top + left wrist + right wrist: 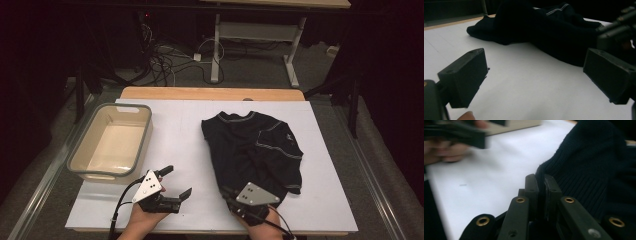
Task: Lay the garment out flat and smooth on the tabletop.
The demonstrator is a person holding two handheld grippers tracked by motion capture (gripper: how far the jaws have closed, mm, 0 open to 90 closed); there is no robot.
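Note:
A black shirt (255, 145) with pale stitching lies crumpled on the right half of the white board (175, 145). My right gripper (229, 193) sits at the shirt's near left edge; in the right gripper view its jaws (541, 180) stand pressed together with a fold of the dark ribbed fabric (584, 165) pinched between them. My left gripper (178, 181) rests on the bare board to the left of the shirt, jaws wide apart. In the left gripper view (534, 62) nothing lies between them, and the shirt (544, 27) is a little beyond.
A beige basin with a grey rim (120, 107) stands at the board's left side, nothing in it. The wooden table edge (210, 93) runs behind the board. Cables and table legs (215, 50) are on the floor beyond.

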